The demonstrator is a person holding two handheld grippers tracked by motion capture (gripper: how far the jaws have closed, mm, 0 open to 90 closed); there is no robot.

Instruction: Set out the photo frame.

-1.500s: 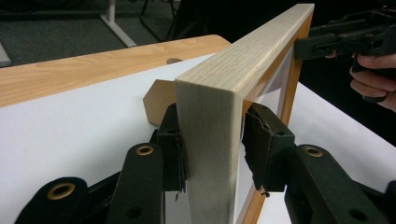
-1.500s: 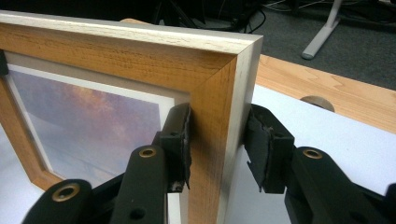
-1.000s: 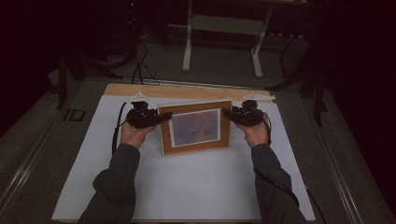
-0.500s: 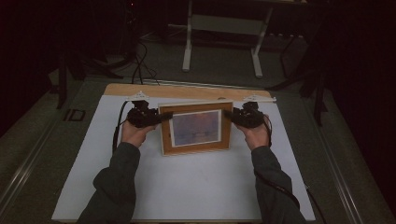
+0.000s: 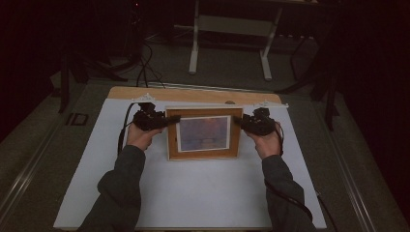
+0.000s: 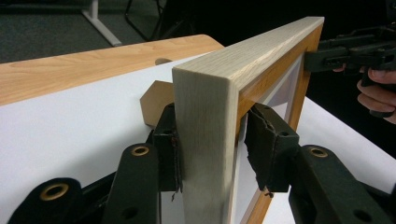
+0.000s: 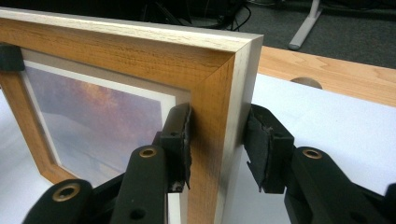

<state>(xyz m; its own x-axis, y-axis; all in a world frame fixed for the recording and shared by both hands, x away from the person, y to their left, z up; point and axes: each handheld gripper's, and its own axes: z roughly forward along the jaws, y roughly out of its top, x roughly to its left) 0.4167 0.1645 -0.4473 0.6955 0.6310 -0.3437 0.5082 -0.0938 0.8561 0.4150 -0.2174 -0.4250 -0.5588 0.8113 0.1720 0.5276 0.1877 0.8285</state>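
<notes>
The picture frame (image 5: 203,153) is found between the two tongs, propped upright with a slight backward lean, and its side rails are straddled by them. The left gripper (image 5: 167,119) is set on the upper part of one side rail. In the left gripper view its rear pad is laid against the pale back edge, while a slim dark gap is seen between the front pad and the orange face, so the jaws are taken as released around the rail. The right gripper (image 5: 240,121) is placed likewise on the opposite rail. In the right gripper view its front pad is laid on the wood face and its rear pad is held just off the back edge, so it too is taken as let go, with the rail between the jaws.

A print (image 5: 203,134) in dusky orange and blue, bordered by a white mat, is held within the frame. Behind the rail by the left tongs, a wooden back stand (image 6: 156,100) is seen touching the white sheet (image 5: 193,193).

Broad open sheet is left on the person's side of both tongs and outward of each. Beyond the tongs the sheet is bounded closely by a bare wooden strip (image 5: 193,94), with a round hole (image 6: 162,60) in it.

Against the earlier frames, frame and hands are found in the same spots.
</notes>
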